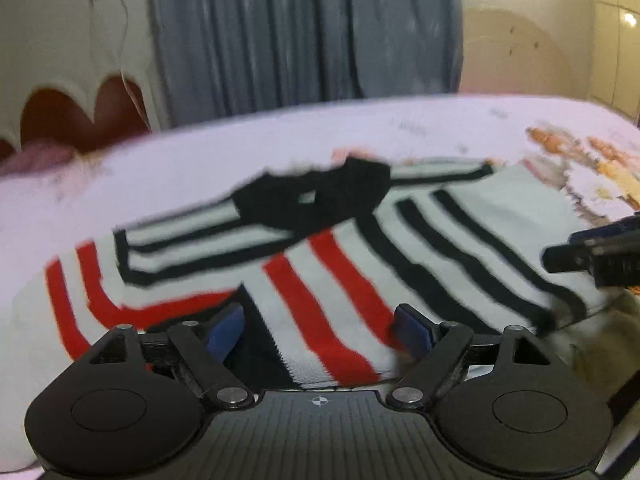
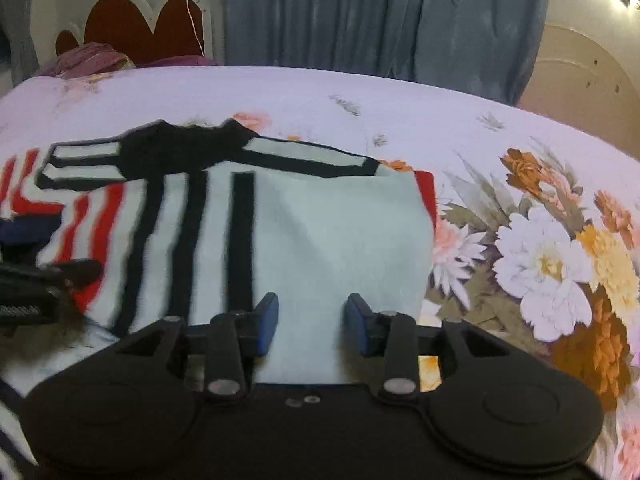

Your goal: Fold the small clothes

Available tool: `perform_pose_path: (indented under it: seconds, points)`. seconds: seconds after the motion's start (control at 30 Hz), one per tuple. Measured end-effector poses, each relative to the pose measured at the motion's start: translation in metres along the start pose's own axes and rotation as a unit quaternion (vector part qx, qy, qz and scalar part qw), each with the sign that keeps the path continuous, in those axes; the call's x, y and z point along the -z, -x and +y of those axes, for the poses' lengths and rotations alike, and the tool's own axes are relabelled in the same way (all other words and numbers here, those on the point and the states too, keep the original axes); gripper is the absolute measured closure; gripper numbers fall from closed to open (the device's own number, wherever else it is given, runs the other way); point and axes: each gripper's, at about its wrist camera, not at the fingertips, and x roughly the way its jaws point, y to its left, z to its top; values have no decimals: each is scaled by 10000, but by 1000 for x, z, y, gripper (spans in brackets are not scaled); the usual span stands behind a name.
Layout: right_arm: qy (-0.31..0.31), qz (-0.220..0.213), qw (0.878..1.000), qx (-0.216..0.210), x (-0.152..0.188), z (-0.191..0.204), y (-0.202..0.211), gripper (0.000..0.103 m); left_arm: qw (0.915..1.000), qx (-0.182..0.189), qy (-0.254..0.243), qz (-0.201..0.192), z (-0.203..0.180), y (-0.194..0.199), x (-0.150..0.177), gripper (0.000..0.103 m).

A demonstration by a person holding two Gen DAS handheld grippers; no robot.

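Note:
A small white sweater [image 1: 340,216] with black and red stripes and a black collar lies partly folded on the bed. In the left wrist view my left gripper [image 1: 320,332] hovers open over its red-striped near edge, with nothing pinched between the blue pads. The right wrist view shows the sweater [image 2: 328,240] with a plain white panel folded on top. My right gripper [image 2: 314,324] stands over that panel's near edge, jaws partly apart, pads not pressing the cloth. Each gripper shows at the edge of the other's view: the right gripper [image 1: 592,256], the left gripper [image 2: 40,276].
The bed sheet [image 2: 400,112] is pale lilac with a large flower print [image 2: 552,264] to the right of the sweater. A red headboard with a white scalloped frame [image 2: 148,20] and a pink bundle [image 2: 88,60] stand at the far left. Grey-blue curtains [image 2: 360,12] hang behind the bed.

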Motion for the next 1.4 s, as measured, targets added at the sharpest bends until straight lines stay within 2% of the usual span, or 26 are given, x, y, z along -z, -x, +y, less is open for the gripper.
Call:
perform_pose_path:
  seconds: [0.07,0.1,0.13,0.2,0.27,0.37,0.57,0.67,0.7,0.77,0.8,0.87,0.97,1.03,1.13,1.27,1.33,1.37,1.4]
  points:
    - [19,-61,10000,-36,5,8,6,65,9995,-152,201,173,4,-4,7,21]
    - [84,116,9999,7,10,11,-1,63,9984,-48,392,395,8,-12,12,21]
    - [48,380,9993,20,16,11,-11,62,9971,86,651,375,14,-13,16,21]
    - [54,400,9991,98,13,11,-8,62,9960,138,753,454,22,-11,8,21]
    - [-109,295,9995,-5,4,11,0,62,9953,147,908,287,31,-1,7,21]
    - [-147,54,9999,48,-6,16,9,61,9926,72,1182,260,55,11,17,21]
    - [-223,-72,9995,-223,-13,39,16,61,9812,-433,1875,-113,136,61,56,21]
    - [-99,-16,9990,-435,-15,62,9,61,9702,-967,2209,-235,185,95,88,21]
    - [-18,8,9990,-457,-16,70,7,61,9624,-1167,2440,-266,204,107,100,25]
    - [78,25,9985,-544,-20,87,1,61,9414,-1338,3085,-280,246,129,128,62]
    - [91,32,9981,-616,-22,94,-1,61,9308,-1415,3364,-217,263,133,139,64]
    - [181,43,9971,-733,-26,111,-5,61,9034,-1683,3940,-149,296,143,162,64]
    - [300,17,9958,-863,-29,130,-8,60,8654,-1781,4672,-333,328,151,186,64]
    - [311,9,9956,-888,-29,140,-9,59,8412,-1688,5114,-490,347,149,198,64]
    - [295,43,9958,-862,-30,146,-11,59,8178,-1531,5499,-729,363,141,213,64]
    - [171,75,9969,-769,-30,145,-12,59,7913,-1366,5872,-1019,376,125,217,64]
    - [117,65,9973,-718,-29,142,-10,59,7737,-1247,6101,-1167,385,120,221,64]
    - [90,56,9976,-686,-29,140,-9,59,7724,-1206,6120,-1201,389,117,219,65]
    - [62,46,9979,-651,-29,137,-8,59,7762,-1192,6071,-1214,390,116,216,72]
